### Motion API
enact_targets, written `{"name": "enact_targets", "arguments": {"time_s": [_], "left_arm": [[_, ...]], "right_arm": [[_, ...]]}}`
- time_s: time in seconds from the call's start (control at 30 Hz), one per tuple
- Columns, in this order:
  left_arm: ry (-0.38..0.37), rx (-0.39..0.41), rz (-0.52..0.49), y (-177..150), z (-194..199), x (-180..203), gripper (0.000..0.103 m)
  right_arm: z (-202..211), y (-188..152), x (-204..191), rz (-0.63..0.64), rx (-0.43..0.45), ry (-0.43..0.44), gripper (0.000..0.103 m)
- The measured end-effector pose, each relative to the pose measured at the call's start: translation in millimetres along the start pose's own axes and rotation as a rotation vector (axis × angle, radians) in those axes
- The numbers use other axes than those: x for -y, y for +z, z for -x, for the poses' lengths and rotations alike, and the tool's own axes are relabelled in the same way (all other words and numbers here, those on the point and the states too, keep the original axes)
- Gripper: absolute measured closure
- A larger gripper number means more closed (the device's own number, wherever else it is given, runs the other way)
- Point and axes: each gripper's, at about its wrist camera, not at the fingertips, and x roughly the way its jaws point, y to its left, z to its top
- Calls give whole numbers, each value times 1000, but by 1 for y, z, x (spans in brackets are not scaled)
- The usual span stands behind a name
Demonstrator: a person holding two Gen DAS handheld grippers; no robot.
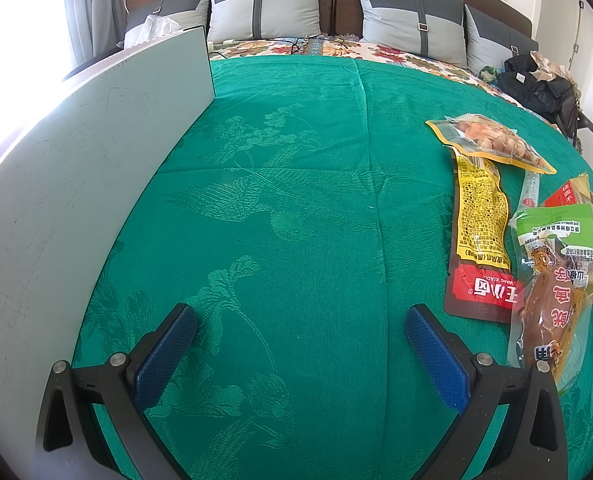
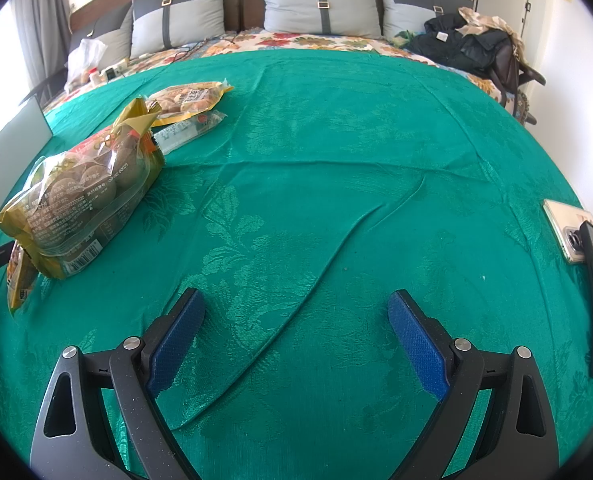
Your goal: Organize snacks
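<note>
Several snack packets lie on a green bedspread point(image 1: 288, 184). In the left wrist view they sit at the right: a yellow and red packet point(image 1: 482, 236), a clear nut packet point(image 1: 492, 142), a green-labelled packet point(image 1: 554, 226) and an orange meat packet point(image 1: 548, 320). My left gripper point(image 1: 300, 324) is open over bare cloth, left of them. In the right wrist view a big bag of round brown snacks point(image 2: 84, 196) lies at the left, with a nut packet point(image 2: 188, 98) and a clear packet point(image 2: 186, 128) behind it. My right gripper point(image 2: 296, 312) is open over the bedspread point(image 2: 336, 160), holding nothing.
A pale grey board point(image 1: 76, 184) stands along the left edge. Grey pillows point(image 1: 266, 8) line the headboard. Dark clothes and a bag point(image 2: 468, 46) lie at the far right. Two phones point(image 2: 584, 256) rest at the right edge. A white plastic bag point(image 2: 84, 60) sits far left.
</note>
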Motion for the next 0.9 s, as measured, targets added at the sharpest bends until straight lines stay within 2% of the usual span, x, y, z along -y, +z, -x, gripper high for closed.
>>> {"name": "enact_targets", "arguments": {"time_s": [0.1, 0.17, 0.23, 0.3, 0.4, 0.47, 0.53, 0.6, 0.67, 0.7, 0.73, 0.77, 0.8, 0.9], "left_arm": [[-6, -21, -9, 2, -1, -1, 0], [-14, -64, -5, 8, -2, -2, 0], [-58, -86, 48, 16, -1, -6, 0], [-127, -71, 115, 28, 4, -7, 1], [-184, -50, 138, 52, 8, 9, 1], [-191, -54, 85, 68, 2, 32, 1], [-156, -112, -15, 78, -16, 61, 1], [-118, -173, -129, 80, -36, 90, 9], [-115, -180, -189, 77, -44, 107, 8], [-114, -157, -219, 75, -43, 114, 9], [-126, -144, -238, 73, -41, 119, 12], [-148, -136, -244, 72, -38, 121, 24], [-152, -128, -254, 71, -34, 121, 44], [-150, -156, -253, 66, -26, 112, 54]], "right_arm": [[0, 0, 0, 0, 0, 0, 8], [0, 0, 0, 0, 0, 0, 8], [0, 0, 0, 0, 0, 0, 8], [0, 0, 0, 0, -1, 0, 8], [0, 0, 0, 0, -1, 0, 8], [0, 1, 0, 0, -1, 0, 8], [0, 1, 0, 0, -1, 0, 8], [0, 1, 0, -1, -1, 0, 8], [0, 1, 0, -1, -1, 0, 8], [0, 1, -1, -1, -1, 0, 8], [0, 1, -1, -1, -1, 0, 8], [0, 1, -1, -1, -1, 0, 8], [0, 1, -1, -1, -1, 0, 8], [0, 1, -1, 0, -1, 0, 8]]}}
